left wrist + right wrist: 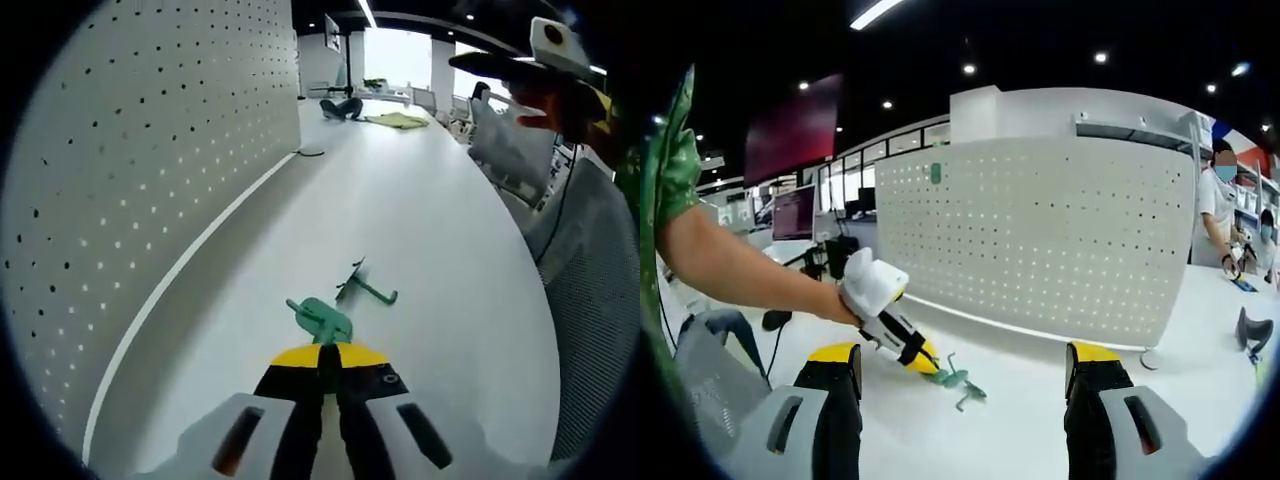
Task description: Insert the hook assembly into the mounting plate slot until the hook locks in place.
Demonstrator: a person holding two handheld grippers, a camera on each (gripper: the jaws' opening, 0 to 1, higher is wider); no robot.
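My left gripper (pixel 327 352) is shut on a green hook piece (pixel 320 318) just above the white table (pixel 430 230). A second green hook with a dark end (pixel 365 288) lies on the table a little past it. In the right gripper view the left gripper (pixel 923 360), held by a person's hand, pinches the same green piece (pixel 950 378), and the other hook (pixel 971 394) lies beside it. My right gripper (pixel 965 354) is open with nothing between its jaws, held back from the hooks. A small green plate (pixel 936 173) is fixed high on the white pegboard (pixel 1040 240).
The pegboard (pixel 130 180) runs along the table's left side. At the far end lie a dark tool (pixel 342 108) and a yellow-green cloth (pixel 398 120). A person (pixel 1218 200) stands at the right, with a black object (pixel 1252 328) on the table nearby.
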